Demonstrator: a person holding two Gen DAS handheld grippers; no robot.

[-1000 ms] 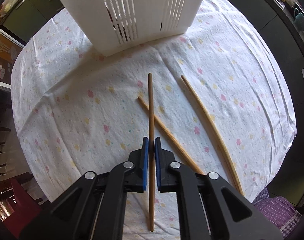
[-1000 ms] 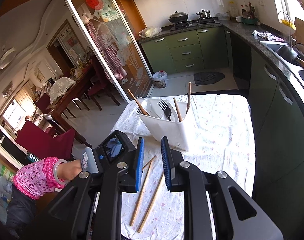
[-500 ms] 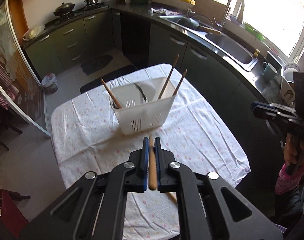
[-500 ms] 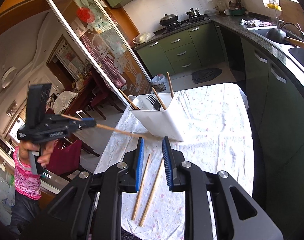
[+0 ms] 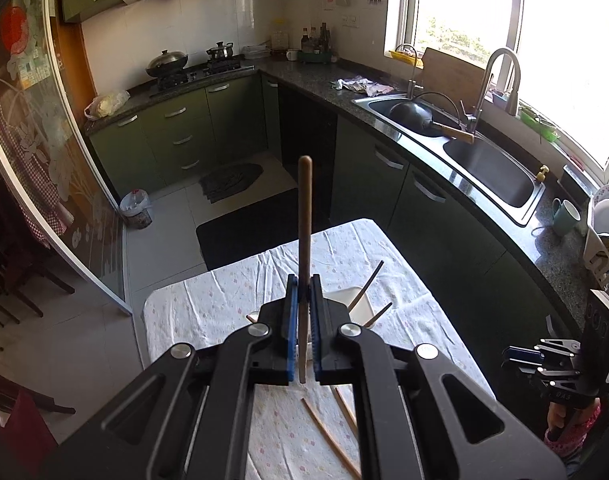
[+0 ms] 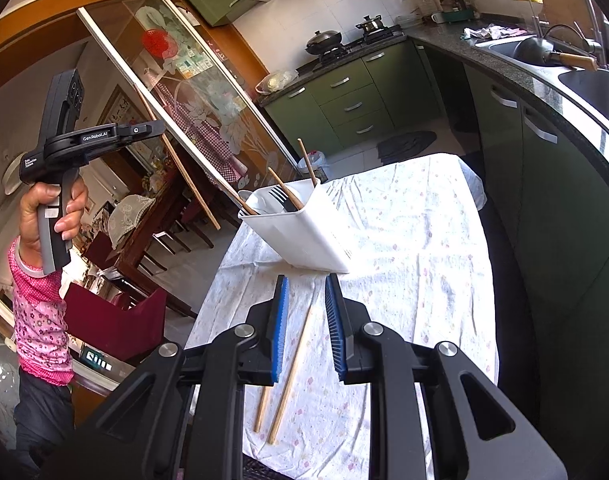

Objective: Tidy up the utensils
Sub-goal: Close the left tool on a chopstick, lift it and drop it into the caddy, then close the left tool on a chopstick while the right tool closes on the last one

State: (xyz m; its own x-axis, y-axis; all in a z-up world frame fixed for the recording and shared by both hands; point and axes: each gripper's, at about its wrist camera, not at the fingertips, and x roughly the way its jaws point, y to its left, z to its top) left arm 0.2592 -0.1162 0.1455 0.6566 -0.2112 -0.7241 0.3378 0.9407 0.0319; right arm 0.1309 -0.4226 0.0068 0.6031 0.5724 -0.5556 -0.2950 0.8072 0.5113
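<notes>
Green-cabinet kitchen, flowered cloth on the table [image 6: 416, 248]. Left gripper [image 5: 303, 320] is clamped on a long wooden chopstick [image 5: 304, 216], raised high above the white slotted plastic utensil basket [image 6: 304, 236] near the table's far edge. Right gripper [image 6: 306, 328] gapes, idle over two loose wooden chopsticks [image 6: 292, 372]. Lowering could miss the basket or tip it.

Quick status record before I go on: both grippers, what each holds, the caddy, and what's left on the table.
left gripper: shut on a wooden chopstick, raised above the table
right gripper: open, holding nothing, low over the tablecloth
utensil caddy: white, on the table, holding a fork and three chopsticks
loose chopsticks: two, lying side by side on the cloth, one showing between the right gripper's fingers
remaining: held chopstick not yet in the caddy
</notes>
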